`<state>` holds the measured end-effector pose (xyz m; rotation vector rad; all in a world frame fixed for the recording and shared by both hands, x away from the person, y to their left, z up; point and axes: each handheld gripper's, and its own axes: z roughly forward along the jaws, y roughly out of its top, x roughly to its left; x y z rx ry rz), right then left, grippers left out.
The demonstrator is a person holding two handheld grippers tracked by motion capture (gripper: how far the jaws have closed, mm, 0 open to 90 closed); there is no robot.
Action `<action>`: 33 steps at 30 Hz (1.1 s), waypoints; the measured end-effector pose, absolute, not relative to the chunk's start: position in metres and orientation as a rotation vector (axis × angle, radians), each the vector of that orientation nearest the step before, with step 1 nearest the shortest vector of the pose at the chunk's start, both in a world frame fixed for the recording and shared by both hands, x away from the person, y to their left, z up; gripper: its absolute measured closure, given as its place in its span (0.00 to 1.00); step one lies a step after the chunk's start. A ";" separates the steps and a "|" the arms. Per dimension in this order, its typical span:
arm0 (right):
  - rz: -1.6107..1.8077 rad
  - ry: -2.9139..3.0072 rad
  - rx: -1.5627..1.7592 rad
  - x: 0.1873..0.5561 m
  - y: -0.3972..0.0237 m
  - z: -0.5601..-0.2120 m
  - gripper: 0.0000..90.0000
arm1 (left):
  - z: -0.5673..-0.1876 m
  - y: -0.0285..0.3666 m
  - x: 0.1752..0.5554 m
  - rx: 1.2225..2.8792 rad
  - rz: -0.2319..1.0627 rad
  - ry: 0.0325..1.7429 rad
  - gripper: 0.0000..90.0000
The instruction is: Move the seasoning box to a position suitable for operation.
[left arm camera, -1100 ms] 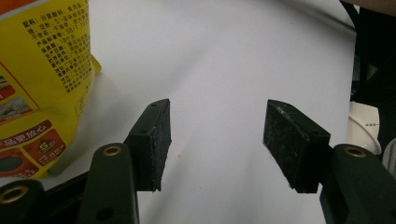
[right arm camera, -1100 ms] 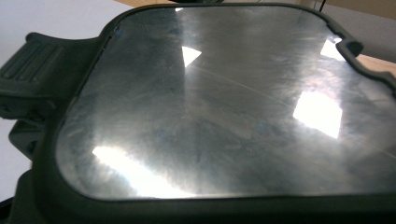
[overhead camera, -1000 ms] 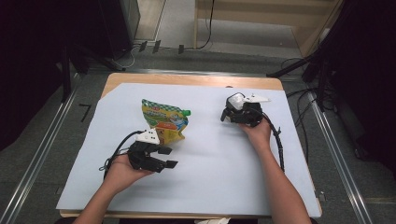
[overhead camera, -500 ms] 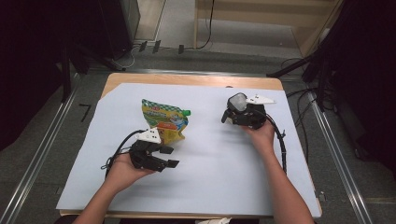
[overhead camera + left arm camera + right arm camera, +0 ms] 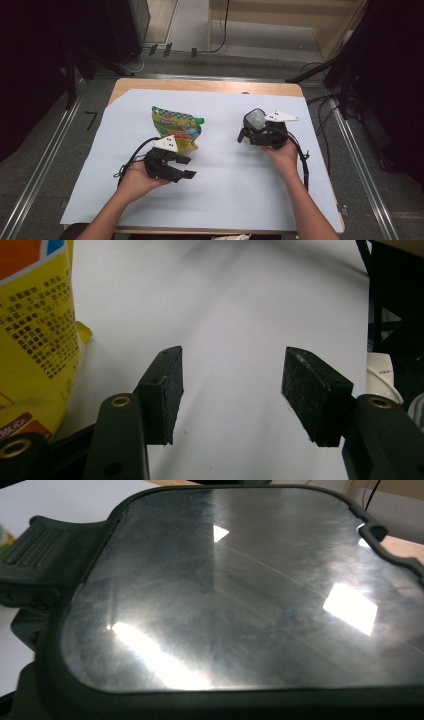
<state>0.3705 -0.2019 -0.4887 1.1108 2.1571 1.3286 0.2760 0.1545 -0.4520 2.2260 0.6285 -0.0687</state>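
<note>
A yellow and green snack pouch (image 5: 175,129) with a green cap lies flat on the white sheet, left of centre. Just in front of it my left gripper (image 5: 187,167) rests low over the sheet. Its jaws stand open with nothing between them (image 5: 232,390), and the pouch (image 5: 35,330) is off to their left. My right gripper (image 5: 252,132) is lifted at the right and shut on a black-rimmed glossy lid (image 5: 255,120). That lid (image 5: 240,590) sits close before the camera in the right gripper view and hides the jaws.
The white sheet (image 5: 225,190) covers most of the wooden table (image 5: 200,85). Metal rails (image 5: 40,165) run along both sides on the floor. Cables trail from each gripper. A white thing (image 5: 382,377) shows past the sheet's edge.
My right gripper has drawn back a little toward the person, carrying the lid with it. The left gripper and the pouch have stayed put.
</note>
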 end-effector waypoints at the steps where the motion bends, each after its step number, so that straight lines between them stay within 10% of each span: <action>1: 1.334 2.164 1.106 0.362 -0.202 -0.486 0.18 | -0.452 0.153 0.277 2.223 -0.075 0.629 0.47; 33: 1.348 2.364 0.899 0.284 -0.146 -0.496 0.18 | -0.451 0.142 0.284 2.228 -0.086 0.579 0.49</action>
